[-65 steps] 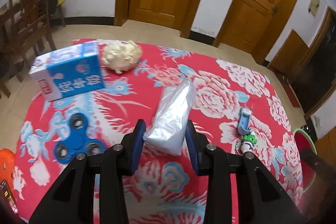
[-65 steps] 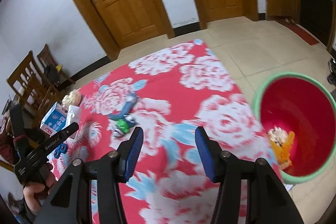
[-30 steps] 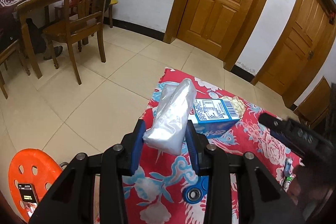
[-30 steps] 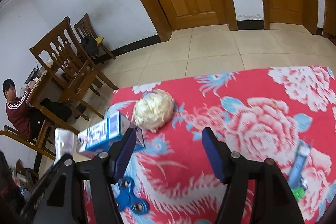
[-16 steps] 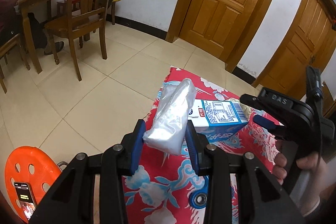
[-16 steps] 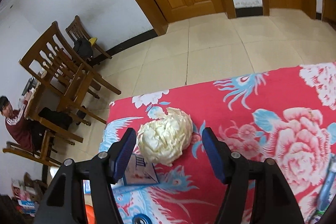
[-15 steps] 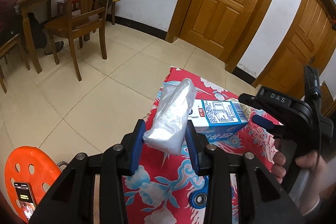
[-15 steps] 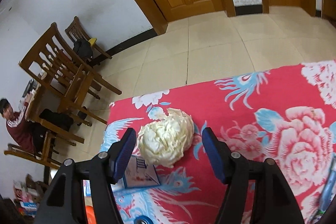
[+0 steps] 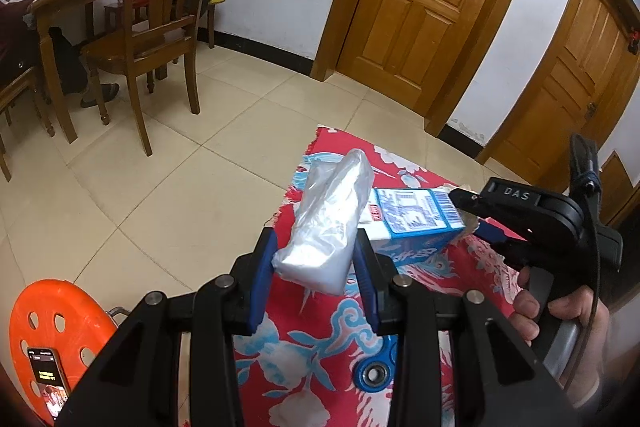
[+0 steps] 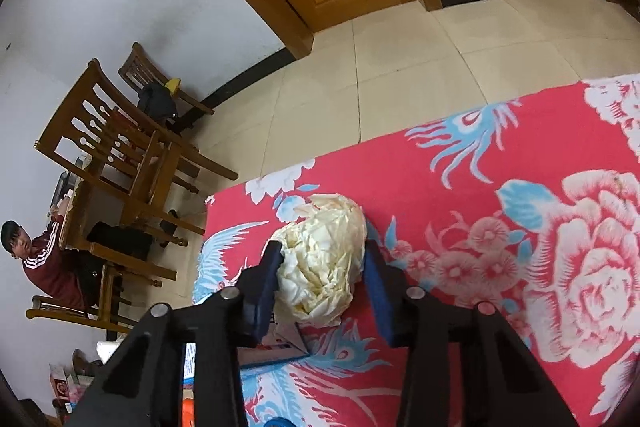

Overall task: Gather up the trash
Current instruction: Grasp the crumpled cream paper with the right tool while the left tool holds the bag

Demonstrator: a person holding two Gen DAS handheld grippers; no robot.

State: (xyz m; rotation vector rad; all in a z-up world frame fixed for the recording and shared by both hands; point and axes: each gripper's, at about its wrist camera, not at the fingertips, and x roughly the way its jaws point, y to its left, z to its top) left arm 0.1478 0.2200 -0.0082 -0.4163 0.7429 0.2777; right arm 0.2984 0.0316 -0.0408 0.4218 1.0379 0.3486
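Note:
My left gripper [image 9: 316, 259] is shut on a clear plastic bag [image 9: 326, 223] and holds it up above the edge of the red flowered cloth [image 9: 332, 343]. My right gripper [image 10: 322, 267] has its blue pads on both sides of a crumpled cream paper ball [image 10: 320, 259] that lies on the cloth [image 10: 500, 227]; the jaws are closed in against it. The right gripper also shows in the left wrist view [image 9: 476, 215], over the blue and white carton [image 9: 412, 223].
A blue fidget spinner [image 9: 374, 373] lies on the cloth near me. The carton's corner [image 10: 276, 347] sits just under the paper ball. An orange stool [image 9: 52, 343] with a phone stands at lower left. Wooden chairs [image 9: 160, 19], a table and a seated person [image 10: 44, 259] are to the left.
My right gripper has moved down and forward onto the paper ball and its jaws have narrowed around it. My left gripper still holds the plastic bag and has barely moved.

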